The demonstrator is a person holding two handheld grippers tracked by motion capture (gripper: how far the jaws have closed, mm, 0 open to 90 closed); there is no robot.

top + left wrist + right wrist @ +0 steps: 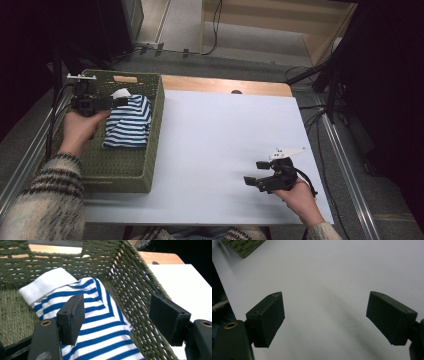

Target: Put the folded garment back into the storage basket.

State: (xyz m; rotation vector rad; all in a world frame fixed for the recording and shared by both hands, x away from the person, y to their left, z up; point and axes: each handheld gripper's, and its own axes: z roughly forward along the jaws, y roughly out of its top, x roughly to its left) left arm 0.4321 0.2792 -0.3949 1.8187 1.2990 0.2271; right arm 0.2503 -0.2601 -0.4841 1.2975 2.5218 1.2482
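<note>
Left tongs (121, 101) hang over the green woven basket (155, 130) with jaws spread wide and nothing between them, poised just above the blue-and-white striped cloth (129, 122); that cloth lies folded inside the basket against its right wall, a plain white part at its far end; the basket stands at the left edge of the white desk (220, 135); right tongs (252, 172) rest low over the bare desk near its front right, well apart from the basket, jaws released and empty
</note>
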